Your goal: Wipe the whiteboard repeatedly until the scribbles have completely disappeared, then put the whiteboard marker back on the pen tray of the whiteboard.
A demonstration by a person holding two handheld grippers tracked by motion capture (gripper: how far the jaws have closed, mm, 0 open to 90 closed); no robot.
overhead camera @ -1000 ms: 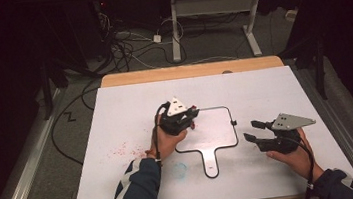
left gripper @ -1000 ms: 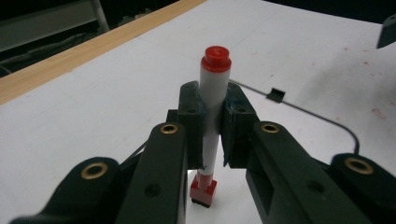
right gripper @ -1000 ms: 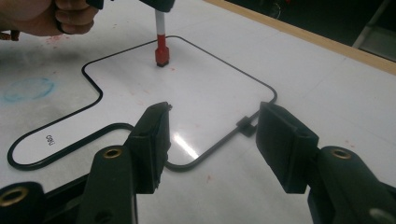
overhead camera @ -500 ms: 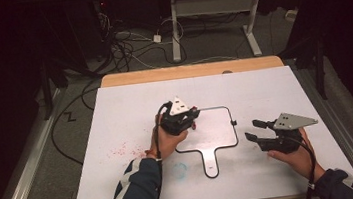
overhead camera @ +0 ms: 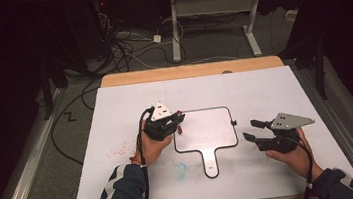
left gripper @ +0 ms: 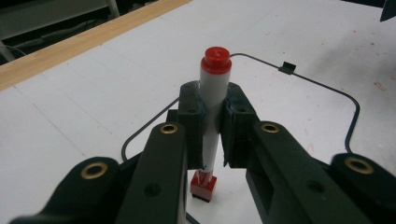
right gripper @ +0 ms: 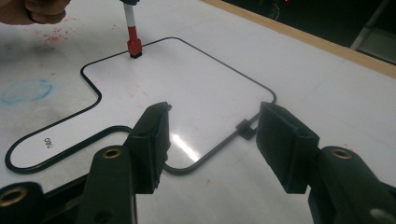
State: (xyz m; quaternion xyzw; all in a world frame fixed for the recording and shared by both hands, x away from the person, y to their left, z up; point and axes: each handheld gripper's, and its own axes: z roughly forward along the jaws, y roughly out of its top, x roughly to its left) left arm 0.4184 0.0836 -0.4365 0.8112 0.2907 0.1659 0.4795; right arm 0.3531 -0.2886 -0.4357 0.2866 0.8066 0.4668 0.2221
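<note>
A white marker [left gripper: 212, 126] with a red cap at its upper end stands nearly upright, its red lower end with a dark tip pressed down on the small whiteboard [overhead camera: 203, 131] near that board's left edge. The left hand-held gripper [left gripper: 212, 128] is clenched around the marker's white barrel, one jaw on each side of it, with the cap rising above the jaws. In the high view this left hand-held gripper [overhead camera: 166, 125] sits over the board's upper left corner, held by a hand whose striped sleeve comes in from below. The whiteboard is a thin, dark-rimmed panel with rounded corners and a short handle tab pointing toward the person; it lies flat on the white counter [overhead camera: 124, 186], and a small dark clip [right gripper: 246, 127] sits on its right rim. The right hand-held gripper [right gripper: 212, 140] is released, its jaws spread wide and holding nothing, hovering just beside the board's right edge near the clip. Faint red smudges [overhead camera: 119, 148] and a pale blue scribble [overhead camera: 179, 168] mark the counter left of the board's handle. A wooden strip [overhead camera: 191, 71] runs along the counter's far edge.
</note>
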